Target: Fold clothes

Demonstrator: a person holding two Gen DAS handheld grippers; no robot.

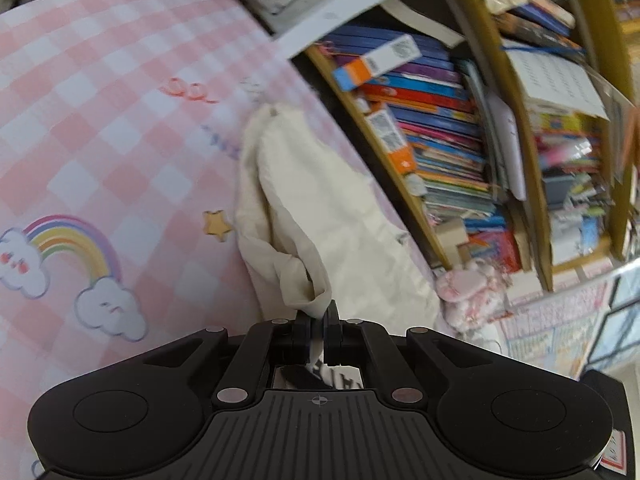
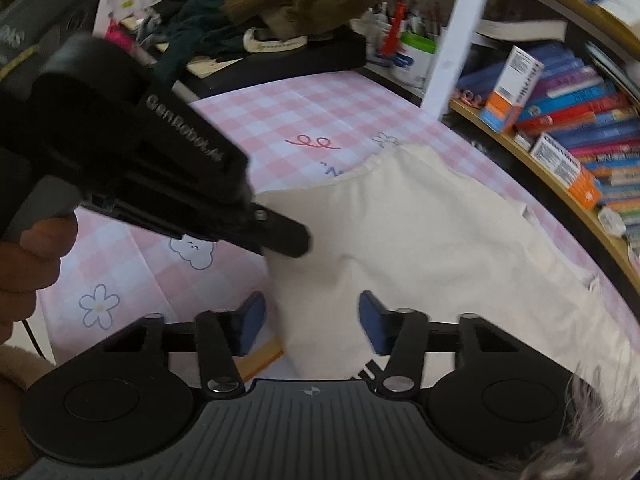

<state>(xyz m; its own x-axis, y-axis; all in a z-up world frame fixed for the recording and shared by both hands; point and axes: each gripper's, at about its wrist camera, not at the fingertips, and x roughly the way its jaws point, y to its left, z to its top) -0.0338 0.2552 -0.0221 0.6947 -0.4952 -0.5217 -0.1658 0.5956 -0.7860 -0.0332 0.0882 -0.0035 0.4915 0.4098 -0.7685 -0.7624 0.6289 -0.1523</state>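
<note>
A cream garment lies on the pink checked cover along its right side. My left gripper is shut on a bunched corner of the garment and holds it lifted, so the cloth drapes from the jaws. In the right wrist view the garment spreads wide and flat. The left gripper pinches its left edge there, held by a person's hand. My right gripper sits at the near hem with a fold of cloth between its blue pads. The jaws are partly apart, and the left pad stands clear of the cloth.
A wooden bookshelf packed with books runs along the right edge of the cover. A pile of dark clothes and a cup of pens stand at the back by a white post. A pink plush lies by the shelf.
</note>
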